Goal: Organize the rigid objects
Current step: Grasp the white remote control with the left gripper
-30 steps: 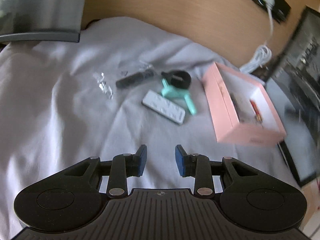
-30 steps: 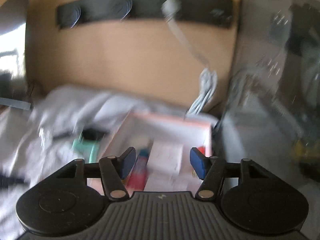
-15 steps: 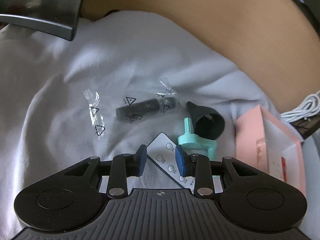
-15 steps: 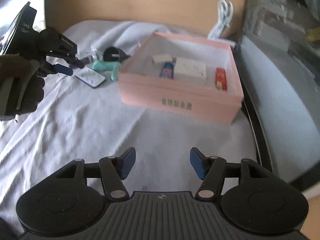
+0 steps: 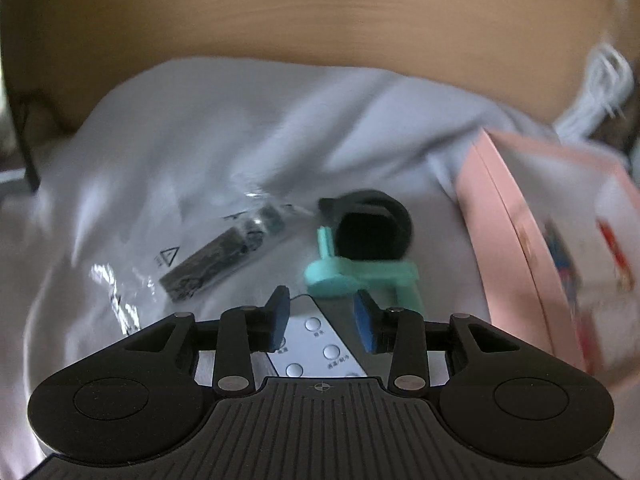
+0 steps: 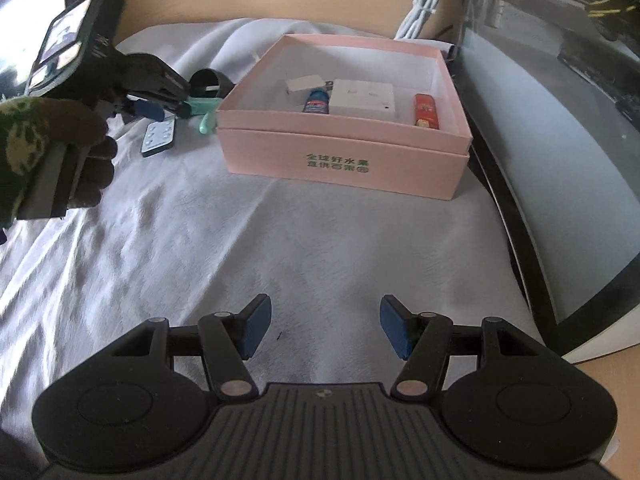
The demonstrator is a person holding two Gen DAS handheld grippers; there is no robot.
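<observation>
White bedsheet (image 6: 280, 240) is carrying everything: you've been lowering the left tongs (image 5: 322, 322), spread, over the remote (image 5: 316, 344), apparently not yet gripping; right tongs (image 6: 325, 326) are idling spread before the pink box (image 6: 344, 160).

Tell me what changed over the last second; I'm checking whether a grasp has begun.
The left gripper moved forward and down over the white remote, jaws open around it, nothing gripped yet. The right gripper pulled back from the pink box, open and empty. The remote, teal clip, bagged black item and box contents stayed put.
</observation>
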